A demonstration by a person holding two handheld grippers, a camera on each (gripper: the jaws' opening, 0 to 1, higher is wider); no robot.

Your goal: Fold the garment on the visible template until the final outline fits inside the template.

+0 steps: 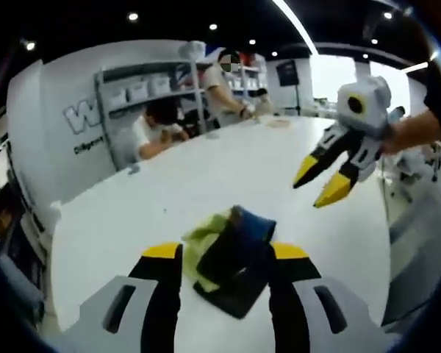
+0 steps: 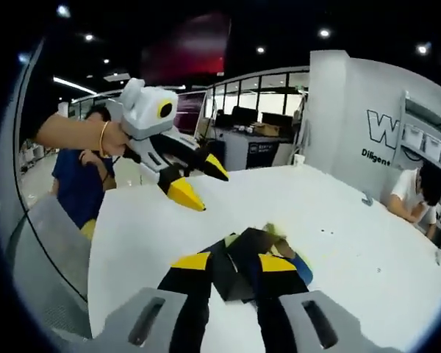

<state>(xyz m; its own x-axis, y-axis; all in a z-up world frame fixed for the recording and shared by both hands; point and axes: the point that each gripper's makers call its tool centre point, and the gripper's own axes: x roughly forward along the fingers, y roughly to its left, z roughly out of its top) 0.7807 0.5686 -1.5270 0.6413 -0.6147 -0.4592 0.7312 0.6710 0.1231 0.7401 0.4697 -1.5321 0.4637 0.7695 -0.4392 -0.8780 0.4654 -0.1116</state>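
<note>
While both hand-held grippers, left point(image 1: 222, 254) and right point(image 2: 233, 259), hang released over the counter point(image 1: 206, 176), the garment point(image 1: 231, 254) lies bunched beneath them: soft, light, floppy; grab an outer edge.

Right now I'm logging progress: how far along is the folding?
Done: nothing clear; the crumpled black, blue and lime-green garment lies bunched on the white table. In hand: nothing; the left gripper and right gripper hover above, jaws apart. Left: flattening and folding. No template is discernible.

white table point(image 1: 206, 176), seated person point(image 2: 415, 195) at its edge, grey shelving point(image 1: 143, 88), lettered wall point(image 2: 382, 132)
</note>
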